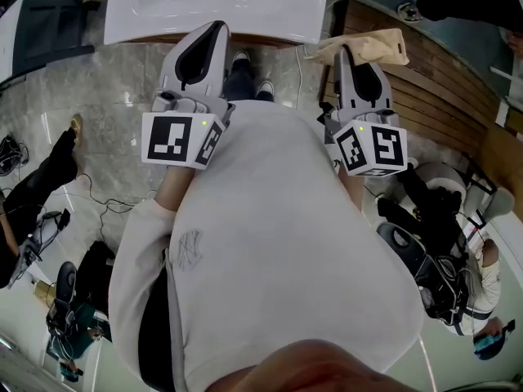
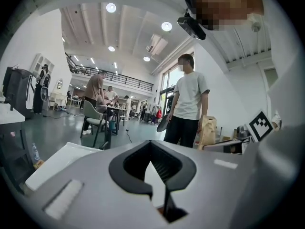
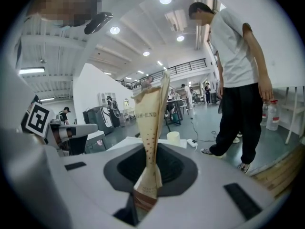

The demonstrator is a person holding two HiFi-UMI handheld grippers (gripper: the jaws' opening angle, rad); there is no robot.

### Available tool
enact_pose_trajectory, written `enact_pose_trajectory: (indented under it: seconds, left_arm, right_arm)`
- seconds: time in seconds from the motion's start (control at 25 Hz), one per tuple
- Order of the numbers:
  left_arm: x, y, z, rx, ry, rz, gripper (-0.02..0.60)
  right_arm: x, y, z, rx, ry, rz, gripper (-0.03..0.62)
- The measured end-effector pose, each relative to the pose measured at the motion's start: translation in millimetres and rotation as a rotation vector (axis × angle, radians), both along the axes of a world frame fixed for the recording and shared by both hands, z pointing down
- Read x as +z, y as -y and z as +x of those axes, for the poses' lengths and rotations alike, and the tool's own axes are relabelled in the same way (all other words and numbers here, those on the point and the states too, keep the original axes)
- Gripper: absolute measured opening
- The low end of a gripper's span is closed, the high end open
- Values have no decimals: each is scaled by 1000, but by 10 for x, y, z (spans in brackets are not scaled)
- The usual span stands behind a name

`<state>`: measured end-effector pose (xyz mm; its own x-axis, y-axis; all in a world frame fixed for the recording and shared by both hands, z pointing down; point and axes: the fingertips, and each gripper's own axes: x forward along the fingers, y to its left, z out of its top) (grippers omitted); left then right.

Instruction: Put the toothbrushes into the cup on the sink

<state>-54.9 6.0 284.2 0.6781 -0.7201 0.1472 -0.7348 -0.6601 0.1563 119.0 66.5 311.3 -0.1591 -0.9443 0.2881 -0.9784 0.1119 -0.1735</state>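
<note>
under the head camera: person in a white top [image 1: 278,243] on a marble floor [image 1: 106,113], facing a white sink [image 1: 270,11]. left hand-held gripper [image 1: 219,28]: jaws pressed together, nothing between them, tip close to the sink's near edge. right hand-held gripper [image 1: 344,52]: pinching a tan paper packet [image 1: 372,47], which shows just right of the sink's near right corner, against a wooden platform [image 1: 445,72].

left gripper view: jaw tips meeting, empty. sink as a white slab low at left. bystander [image 2: 188,99] in a white shirt and dark trousers beyond.

right gripper view: jaws closed on the packet's lower end. packet upright, creased, dotted red, print ending "sh-end". whether a toothbrush is inside cannot be told. pale cup [image 3: 173,138] beyond the jaws, on a white surface. bystander at right.
</note>
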Motion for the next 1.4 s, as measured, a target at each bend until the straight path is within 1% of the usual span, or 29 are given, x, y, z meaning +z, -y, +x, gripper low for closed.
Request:
enact_pose_trajectory:
  seconds: [0.2,0.32,0.52,0.72,0.96,1.08,1.24,1.4]
  left_arm:
    - [-60,456,-50,28,-4,6,1]
    - [-112,645,-73,43,-8,11,1]
    - [-105,713,-87,67,-13,17,0]
    - [-110,887,-172,82,-16,9,2]
    - [-218,895,-230,98,-26,9,2]
    - [-190,955,-246,89,-22,1,1]
    - [-13,1131,-226,65,-15,-13,2]
    - [57,1339,-201,46,-7,-31,2]
  right_arm:
    - [-51,394,-106,21,1,-2,55]
    - [-122,558,-172,28,-2,8,55]
    - [-125,594,-184,56,-9,17,55]
    - [-145,719,-239,87,-13,16,55]
    - [-261,724,-370,89,-16,19,55]
    - [-239,799,-362,85,-14,14,55]
    - [-64,1015,-306,64,-11,2,55]
    - [-4,1264,-274,46,0,-9,55]
